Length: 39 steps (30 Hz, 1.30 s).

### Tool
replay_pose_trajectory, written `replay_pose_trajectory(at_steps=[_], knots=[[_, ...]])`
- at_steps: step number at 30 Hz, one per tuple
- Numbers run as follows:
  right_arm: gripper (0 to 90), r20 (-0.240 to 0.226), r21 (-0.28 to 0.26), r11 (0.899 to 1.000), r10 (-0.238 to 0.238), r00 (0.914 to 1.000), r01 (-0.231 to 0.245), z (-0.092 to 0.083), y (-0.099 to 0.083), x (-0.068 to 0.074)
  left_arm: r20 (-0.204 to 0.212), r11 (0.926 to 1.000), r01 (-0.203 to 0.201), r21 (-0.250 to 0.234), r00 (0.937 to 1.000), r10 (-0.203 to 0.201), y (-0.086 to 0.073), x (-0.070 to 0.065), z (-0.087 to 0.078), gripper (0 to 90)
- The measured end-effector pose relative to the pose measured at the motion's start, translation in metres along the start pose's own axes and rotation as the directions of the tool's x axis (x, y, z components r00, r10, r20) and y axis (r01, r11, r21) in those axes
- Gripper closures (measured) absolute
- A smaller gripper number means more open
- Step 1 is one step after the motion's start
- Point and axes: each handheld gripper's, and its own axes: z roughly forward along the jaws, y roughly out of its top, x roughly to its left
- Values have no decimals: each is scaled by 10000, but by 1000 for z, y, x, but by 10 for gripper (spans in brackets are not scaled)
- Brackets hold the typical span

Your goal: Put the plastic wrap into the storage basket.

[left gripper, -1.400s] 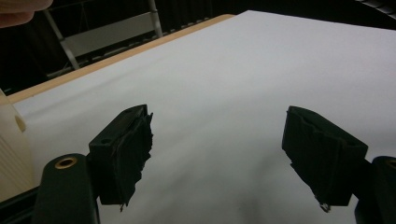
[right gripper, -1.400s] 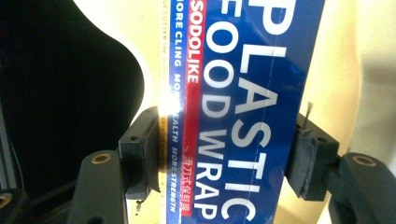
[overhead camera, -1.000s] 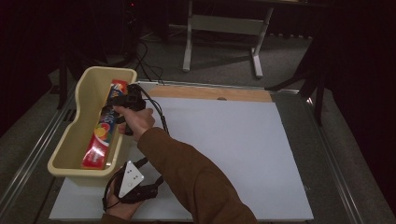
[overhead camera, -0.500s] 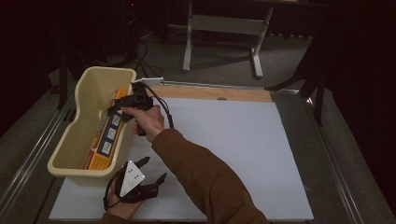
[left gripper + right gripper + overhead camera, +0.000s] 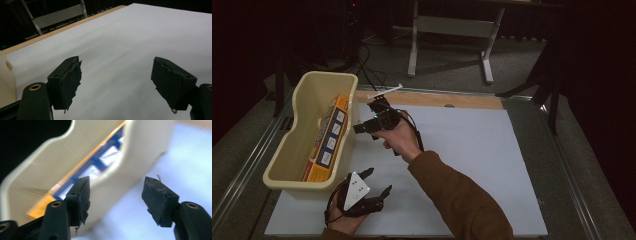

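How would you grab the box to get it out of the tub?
Probably from above, by the long top edge of the box. It stands on its narrow side, leaning along the right wall of the tub, so only that thin edge is free. The tub's walls block any sideways approach, so come straight down with the tool's jaws across the thin edge.

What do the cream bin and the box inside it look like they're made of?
Bin: probably moulded plastic, with a smooth cream surface, rounded rim and scooped cut-out in one wall. Box: likely printed cardboard, flat-sided with sharp edges, orange and blue graphics. The finish is hard to judge in this dim light.
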Motion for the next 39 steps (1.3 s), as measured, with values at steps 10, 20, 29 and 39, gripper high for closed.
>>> replay_pose_trajectory(at_steps=[10, 20, 29, 39], knots=[[346, 1985, -610, 9757, -1947, 9606, 2104, -42, -37, -14, -218, 9993, -22, 367, 9998, 30, 0, -1, 4, 241], [302, 2791, -516, 9452, -2963, 9134, 3224, -71, -98, -39, -541, 9984, 142, 539, 9985, -113, -1, 2, 3, 241], [291, 2989, -928, 9443, -2760, 9135, 3157, -102, -155, -66, -591, 9983, 231, 526, 9981, -200, -1, 3, 3, 240], [284, 3201, -1732, 9475, -2040, 9252, 2688, -131, -230, -91, -600, 9981, 224, 579, 9980, -190, -2, 3, 4, 240]])
